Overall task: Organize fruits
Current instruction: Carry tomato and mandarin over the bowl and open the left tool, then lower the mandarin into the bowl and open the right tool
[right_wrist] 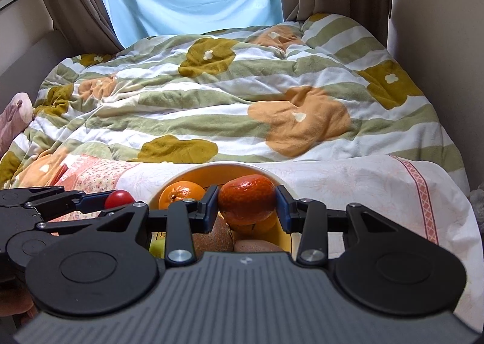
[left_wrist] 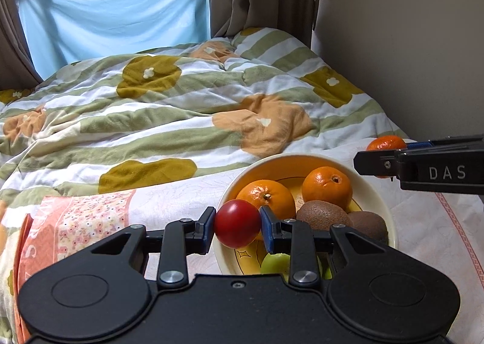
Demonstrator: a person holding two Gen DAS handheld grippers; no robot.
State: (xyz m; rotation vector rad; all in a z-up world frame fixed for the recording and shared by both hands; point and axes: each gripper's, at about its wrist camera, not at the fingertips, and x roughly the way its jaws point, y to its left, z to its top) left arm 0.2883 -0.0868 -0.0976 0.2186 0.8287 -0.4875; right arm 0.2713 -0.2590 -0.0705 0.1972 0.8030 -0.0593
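Two close wrist views, shared bowl (left_wrist: 388, 217)

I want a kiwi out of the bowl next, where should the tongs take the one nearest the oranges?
Grip the kiwi across its short middle, coming from above. It lies lengthwise, wedged between an orange and another kiwi, so probably only its top is free.

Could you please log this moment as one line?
left hand-held gripper: shut on red fruit | right hand-held gripper: shut on tangerine | both over bowl

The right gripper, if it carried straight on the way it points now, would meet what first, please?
Probably the bowl: the right gripper, fingers shut on a mandarin, points down over the fruit inside, likely an orange or kiwi. Depth is unclear.
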